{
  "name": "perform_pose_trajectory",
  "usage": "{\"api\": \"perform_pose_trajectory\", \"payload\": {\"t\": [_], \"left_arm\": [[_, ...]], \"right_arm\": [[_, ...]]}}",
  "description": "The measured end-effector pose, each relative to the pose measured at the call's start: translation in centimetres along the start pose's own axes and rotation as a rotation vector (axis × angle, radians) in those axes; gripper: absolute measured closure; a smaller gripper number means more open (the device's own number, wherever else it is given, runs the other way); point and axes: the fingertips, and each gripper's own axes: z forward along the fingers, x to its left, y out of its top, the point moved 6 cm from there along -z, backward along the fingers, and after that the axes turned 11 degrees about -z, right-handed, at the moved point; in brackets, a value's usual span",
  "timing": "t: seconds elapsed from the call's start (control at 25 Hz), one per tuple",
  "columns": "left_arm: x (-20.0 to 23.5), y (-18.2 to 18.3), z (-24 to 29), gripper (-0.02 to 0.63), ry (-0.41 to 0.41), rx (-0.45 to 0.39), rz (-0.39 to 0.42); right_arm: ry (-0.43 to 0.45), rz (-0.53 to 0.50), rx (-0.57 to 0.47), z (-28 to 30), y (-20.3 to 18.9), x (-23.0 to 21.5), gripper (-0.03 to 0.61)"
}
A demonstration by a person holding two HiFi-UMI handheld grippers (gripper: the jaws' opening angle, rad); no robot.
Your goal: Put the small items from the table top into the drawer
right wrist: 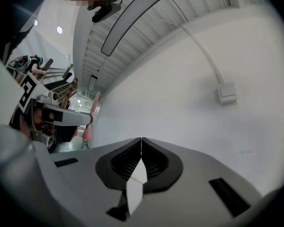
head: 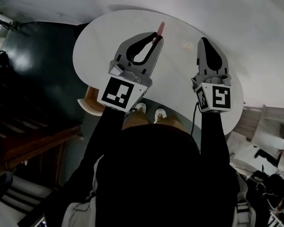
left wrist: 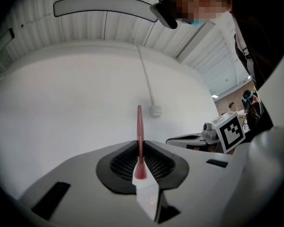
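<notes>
In the head view my left gripper (head: 155, 39) is held level over the white round table (head: 97, 41), shut on a thin red stick (head: 160, 28) that pokes out past its tips. The left gripper view shows the same red stick (left wrist: 139, 129) clamped between the closed pads of the left gripper (left wrist: 140, 148) and pointing toward a white wall. My right gripper (head: 203, 42) hovers beside it to the right, jaws together with nothing between them; the right gripper view shows the right gripper (right wrist: 141, 142) closed and empty. A small pale item (head: 185, 44) lies on the table between the two grippers.
A tan, white-rimmed wooden piece (head: 92, 101) sticks out under the table's near left edge. The person's shoes (head: 150, 111) stand below the table edge. Dark floor and wooden steps (head: 33, 136) lie to the left. A wall box with cable (left wrist: 155, 110) is ahead.
</notes>
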Motion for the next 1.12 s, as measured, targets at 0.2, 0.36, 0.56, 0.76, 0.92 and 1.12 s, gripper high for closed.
{"api": "perform_pose_trajectory", "payload": {"t": [0.2, 0.36, 0.56, 0.76, 0.92, 1.12], "left_arm": [[-0.7, -0.3, -1.0, 0.558, 0.045, 0.010, 0.011], [-0.4, -0.8, -2.1, 0.558, 0.116, 0.022, 0.026], [2.3, -1.1, -6.9, 0.558, 0.302, 0.045, 0.054], [3.6, -1.2, -11.2, 0.558, 0.472, 0.076, 0.078], [5.8, -1.8, -18.5, 0.558, 0.622, 0.093, 0.086], [8.0, -1.0, -23.7, 0.558, 0.684, 0.089, 0.082]], "right_arm": [[0.052, 0.005, -0.007, -0.3, -0.1, 0.4, 0.551], [0.132, 0.016, -0.022, 0.6, -0.5, 1.7, 0.552], [0.320, 0.053, -0.052, 4.1, -0.7, 7.1, 0.551], [0.471, 0.086, -0.092, 6.6, -0.3, 11.5, 0.551], [0.612, 0.118, -0.141, 8.2, 1.1, 19.4, 0.551], [0.685, 0.105, -0.168, 9.2, 3.5, 25.4, 0.552]]}}
